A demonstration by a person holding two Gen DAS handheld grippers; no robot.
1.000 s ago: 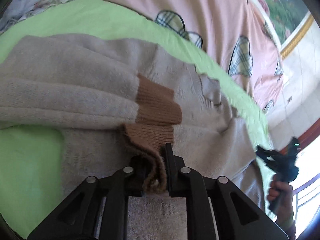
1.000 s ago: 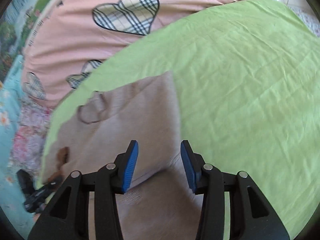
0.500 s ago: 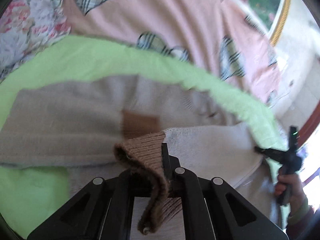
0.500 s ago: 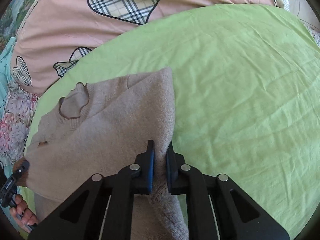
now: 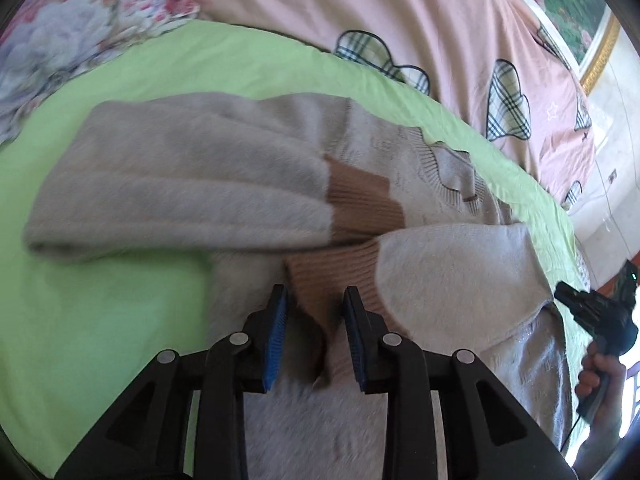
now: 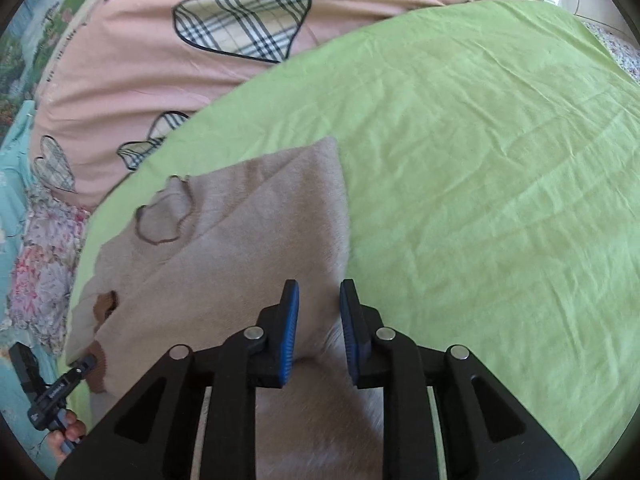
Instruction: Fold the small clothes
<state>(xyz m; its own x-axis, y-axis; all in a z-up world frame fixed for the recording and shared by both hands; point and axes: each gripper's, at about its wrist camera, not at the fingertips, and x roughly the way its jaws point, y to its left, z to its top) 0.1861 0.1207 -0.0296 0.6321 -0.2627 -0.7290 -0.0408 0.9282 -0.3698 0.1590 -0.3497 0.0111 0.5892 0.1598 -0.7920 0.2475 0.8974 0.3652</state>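
A beige sweater (image 5: 224, 184) with brown cuffs lies on the green sheet (image 5: 120, 320), both sleeves folded across its body. My left gripper (image 5: 316, 292) hovers over the nearer brown cuff (image 5: 332, 268). Its jaws are opening and the cuff lies loose between them, clear of the blue pads (image 5: 275, 332). In the right wrist view the sweater's side edge (image 6: 332, 216) runs down between the jaws of my right gripper (image 6: 318, 286), which are also opening, pads off the cloth. The sweater's neckline (image 6: 164, 216) shows at left.
A pink cover with plaid hearts (image 6: 244, 20) lies beyond the green sheet (image 6: 480, 160), and a floral cloth (image 5: 80, 20) at far left. My right gripper with its hand (image 5: 596, 320) shows at the right rim. My left gripper (image 6: 52, 392) shows at the sweater's left corner.
Half a second ago both grippers were shut on the sweater, the left on the brown cuff, the right on the side fold. Both have let go, and the sleeve now lies flat.
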